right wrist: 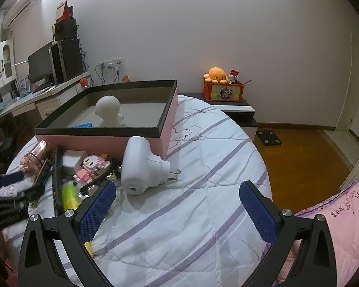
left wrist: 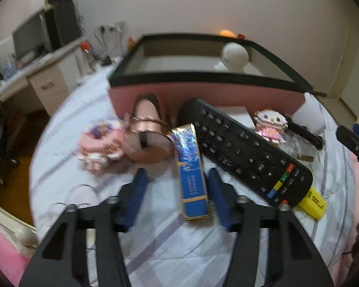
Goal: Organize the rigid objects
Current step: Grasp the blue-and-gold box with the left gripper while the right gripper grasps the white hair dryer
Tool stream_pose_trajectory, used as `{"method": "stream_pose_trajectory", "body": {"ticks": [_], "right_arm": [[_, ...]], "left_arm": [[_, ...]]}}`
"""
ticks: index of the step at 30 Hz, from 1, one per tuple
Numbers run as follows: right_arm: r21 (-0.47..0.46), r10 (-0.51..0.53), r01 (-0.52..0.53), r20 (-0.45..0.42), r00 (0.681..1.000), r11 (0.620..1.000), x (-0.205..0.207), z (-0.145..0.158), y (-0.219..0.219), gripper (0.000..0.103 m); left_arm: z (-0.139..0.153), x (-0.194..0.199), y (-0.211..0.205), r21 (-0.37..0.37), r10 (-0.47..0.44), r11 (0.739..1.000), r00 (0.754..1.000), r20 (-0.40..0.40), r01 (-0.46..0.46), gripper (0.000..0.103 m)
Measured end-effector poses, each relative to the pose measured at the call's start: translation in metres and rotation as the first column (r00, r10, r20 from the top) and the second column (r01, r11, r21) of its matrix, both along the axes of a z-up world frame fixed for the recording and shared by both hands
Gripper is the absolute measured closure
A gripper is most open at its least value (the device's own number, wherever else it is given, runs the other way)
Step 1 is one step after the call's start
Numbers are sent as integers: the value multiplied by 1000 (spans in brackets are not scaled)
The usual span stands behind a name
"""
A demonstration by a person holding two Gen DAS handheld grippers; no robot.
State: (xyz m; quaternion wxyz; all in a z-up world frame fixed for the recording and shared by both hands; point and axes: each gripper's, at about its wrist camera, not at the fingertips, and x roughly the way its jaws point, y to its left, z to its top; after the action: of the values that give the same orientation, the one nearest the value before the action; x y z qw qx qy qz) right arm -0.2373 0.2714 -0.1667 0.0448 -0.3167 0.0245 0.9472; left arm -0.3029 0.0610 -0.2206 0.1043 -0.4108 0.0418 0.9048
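Note:
A pink box with a black rim (left wrist: 203, 95) (right wrist: 103, 141) stands on the bed; a white figurine (left wrist: 234, 56) (right wrist: 109, 111) stands inside. In front of it lie a blue and gold box (left wrist: 191, 172), a black remote (left wrist: 246, 153), a rose-gold shoe-shaped piece (left wrist: 148, 138), a pink block toy (left wrist: 100, 146) and a Hello Kitty block figure (left wrist: 270, 123) (right wrist: 91, 167). My left gripper (left wrist: 177, 179) is open, its jaws either side of the blue box. My right gripper (right wrist: 177, 196) is open and empty, with a white plug adapter (right wrist: 143, 165) just beyond its left finger.
A yellow object (left wrist: 316, 202) (right wrist: 69, 197) lies under the remote's near end. The bed has a white striped quilt (right wrist: 203, 167) and a pink quilt (right wrist: 335, 215) at right. A desk with a monitor (right wrist: 40, 69) stands left, a nightstand (right wrist: 237, 110) behind, wood floor (right wrist: 311, 155) right.

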Motion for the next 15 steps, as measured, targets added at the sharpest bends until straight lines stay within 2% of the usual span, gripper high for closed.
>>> {"method": "stream_pose_trajectory", "body": {"ticks": [2, 3, 7, 10, 15], "right_arm": [[-24, 8, -8, 2, 1000, 1000, -3, -1, 3, 0], [-38, 11, -11, 1, 1000, 999, -5, -1, 4, 0], [-45, 27, -27, 13, 1000, 999, -18, -3, 1, 0], [-64, 30, -27, 48, 998, 998, -33, -8, 1, 0], [-99, 54, -40, 142, 988, 994, -60, -22, 0, 0]], "left_arm": [[-2, 4, 5, -30, -21, 999, 1000, -23, 20, 60], [-2, 5, 6, -35, -31, 999, 999, -26, 30, 64], [1, 15, 4, -36, -70, 997, 997, -21, 70, 74], [4, 23, -3, -37, -84, 996, 996, -12, 83, 79], [6, 35, -15, -14, -97, 995, 995, 0, 97, 79]]}}
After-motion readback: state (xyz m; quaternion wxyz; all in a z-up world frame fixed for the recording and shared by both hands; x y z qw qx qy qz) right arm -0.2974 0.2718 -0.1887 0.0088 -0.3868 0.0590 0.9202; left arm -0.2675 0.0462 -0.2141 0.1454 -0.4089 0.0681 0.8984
